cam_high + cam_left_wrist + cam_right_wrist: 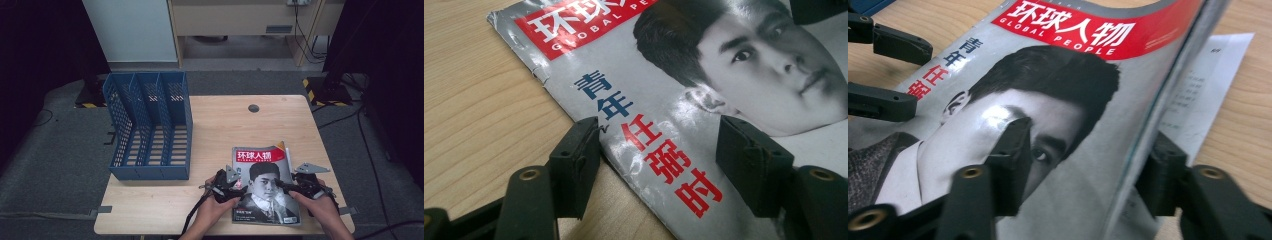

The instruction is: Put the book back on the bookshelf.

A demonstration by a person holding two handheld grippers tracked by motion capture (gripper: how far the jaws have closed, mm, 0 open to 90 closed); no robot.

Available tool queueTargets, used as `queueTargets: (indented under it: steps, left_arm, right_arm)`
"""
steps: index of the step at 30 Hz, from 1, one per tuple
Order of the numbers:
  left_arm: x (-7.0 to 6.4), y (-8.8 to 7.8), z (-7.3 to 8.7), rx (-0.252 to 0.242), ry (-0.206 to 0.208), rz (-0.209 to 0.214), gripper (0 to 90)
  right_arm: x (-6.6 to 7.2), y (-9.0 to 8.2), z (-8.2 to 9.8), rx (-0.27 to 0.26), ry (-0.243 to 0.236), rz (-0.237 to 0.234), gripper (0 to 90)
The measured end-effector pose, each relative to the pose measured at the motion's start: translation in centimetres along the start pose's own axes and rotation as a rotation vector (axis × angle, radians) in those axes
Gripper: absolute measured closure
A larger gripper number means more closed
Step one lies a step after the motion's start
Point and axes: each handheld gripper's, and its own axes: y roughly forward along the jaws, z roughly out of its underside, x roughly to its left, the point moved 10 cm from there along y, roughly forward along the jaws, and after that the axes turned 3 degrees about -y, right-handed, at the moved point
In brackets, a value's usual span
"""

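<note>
A magazine (pixel 264 185) with a red title band and a black-and-white portrait lies flat at the front right of the wooden table (pixel 225 125). My left gripper (pixel 235 186) is at its left edge. It stands open (pixel 659 160), with one jaw over the bare wood and the other over the cover (pixel 704 100). My right gripper (pixel 286 186) is at the magazine's right side. It is open (pixel 1088 165), one jaw resting over the cover (pixel 1058 85) and the other beyond the cover's slightly raised right edge. A white printed page (pixel 1208 85) pokes out under that edge.
A blue three-slot file rack (pixel 150 125) lies on the table's left half, slots opening upward. A round cable hole (pixel 253 108) sits near the far edge. Bare wood lies between rack and magazine. The left gripper's jaws (pixel 883 75) appear far left in the right gripper view.
</note>
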Motion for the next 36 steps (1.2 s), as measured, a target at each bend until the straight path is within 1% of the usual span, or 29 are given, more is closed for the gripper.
queueTargets:
  steps: [1,2,3,5,6,7,8,9,11,12,13,14,15,16,17,18,19,20,21,22,23,25,27,29,31,33,34,35,36]
  left_arm:
    - [0.0,0.0,0.0,0.000,0.000,0.001,33.8]
    - [0.0,0.0,0.0,0.000,0.001,0.000,33.4]
    - [0.0,0.1,0.0,0.000,0.001,0.000,33.4]
    - [0.0,0.1,-0.1,0.000,0.001,0.001,33.2]
    - [-0.1,0.1,-0.1,0.000,0.000,0.002,33.1]
    - [-0.1,0.1,-0.1,-0.001,0.001,0.004,33.1]
    - [-0.1,0.1,-0.1,-0.001,0.000,0.004,32.8]
    - [-0.2,0.1,-0.1,0.000,0.000,0.003,32.8]
    - [-0.2,0.1,-0.1,0.000,0.001,0.003,32.5]
    - [-0.2,0.1,-0.1,0.001,0.002,0.004,32.3]
    - [-0.2,0.1,-0.1,0.001,0.002,0.004,32.2]
    - [-0.2,0.2,-0.1,0.002,0.003,0.005,32.2]
    - [-0.3,0.2,-0.1,0.002,0.006,0.011,32.2]
    - [-0.5,0.3,-0.2,0.003,0.015,0.013,32.1]
    - [-0.5,0.3,-0.2,0.003,0.015,0.013,32.0]
    - [-0.6,0.3,-0.2,0.003,0.013,0.011,31.8]
    - [-0.6,0.3,-0.2,0.002,0.013,0.010,31.8]
    - [-0.6,0.3,-0.2,0.004,0.012,0.013,30.2]
    - [-0.6,0.4,-0.2,0.004,0.014,0.014,30.2]
    - [-0.7,0.4,-0.2,0.004,0.013,0.013,29.4]
    - [-0.7,0.4,-0.2,0.005,0.012,0.014,28.6]
    - [-0.9,0.5,-0.2,0.010,0.016,0.020,25.3]
    - [-1.1,0.5,-0.1,0.021,0.020,0.034,19.9]
    - [-1.2,0.5,-0.1,0.018,0.016,0.051,16.5]
    - [-1.1,0.4,-0.2,0.005,-0.001,0.062,11.9]
    - [-0.8,0.3,-0.3,-0.005,-0.010,0.060,10.7]
    - [-0.7,0.2,-0.3,-0.011,-0.016,0.067,9.2]
    - [-0.6,0.1,-0.3,-0.017,-0.022,0.073,9.2]
    - [-0.5,0.1,-0.3,-0.018,-0.027,0.072,9.0]
  right_arm:
    - [0.0,0.0,0.0,0.000,0.000,0.000,48.8]
    - [-0.1,-0.2,-0.2,-0.013,0.003,0.005,53.1]
    - [-0.1,-0.2,-0.2,-0.013,0.003,0.005,53.1]
    - [0.0,-0.1,-0.1,-0.012,0.007,-0.004,51.1]
    - [0.0,0.2,0.0,-0.005,0.002,-0.010,44.7]
    - [0.0,0.2,0.0,-0.005,0.002,-0.010,44.7]
    - [0.1,0.4,-0.2,-0.005,-0.007,0.007,46.1]
    - [0.1,0.4,-0.2,-0.005,-0.007,0.007,46.1]
    - [-0.1,0.4,-0.3,-0.011,-0.034,0.047,57.3]
    - [-0.4,0.2,-0.6,-0.029,-0.048,0.068,69.5]
    - [-0.4,0.2,-0.6,-0.029,-0.048,0.068,69.5]
    - [-0.1,-0.2,-1.1,-0.058,-0.061,0.061,76.2]
    - [-0.1,-0.2,-1.1,-0.058,-0.061,0.061,76.2]
    - [0.7,-0.1,-1.4,-0.072,-0.065,0.015,75.3]
    - [0.9,0.2,-1.3,-0.060,-0.076,0.018,71.4]
    - [0.9,0.2,-1.3,-0.060,-0.076,0.018,71.4]
    - [1.0,0.5,-1.1,-0.044,-0.084,0.028,65.9]
    - [1.1,1.0,-0.9,-0.023,-0.079,0.045,58.3]
    - [1.1,1.0,-0.9,-0.023,-0.079,0.045,58.3]
    - [1.0,1.2,-0.8,-0.013,-0.084,0.055,60.8]
    - [0.9,1.2,-0.7,-0.006,-0.092,0.070,67.3]
    - [0.6,1.0,-0.8,-0.013,-0.107,0.081,75.6]
    - [0.4,0.8,-0.9,-0.025,-0.102,0.088,83.8]
    - [0.6,0.5,-1.1,-0.039,-0.110,0.066,86.5]
    - [0.9,0.2,-1.4,-0.058,-0.123,0.060,88.4]
    - [1.3,-0.2,-2.0,-0.092,-0.131,0.047,88.9]
    - [1.6,-0.6,-2.4,-0.114,-0.144,0.037,89.0]
    - [1.6,-0.6,-2.4,-0.114,-0.144,0.037,89.0]
    - [1.8,-0.8,-2.6,-0.127,-0.151,0.032,89.1]
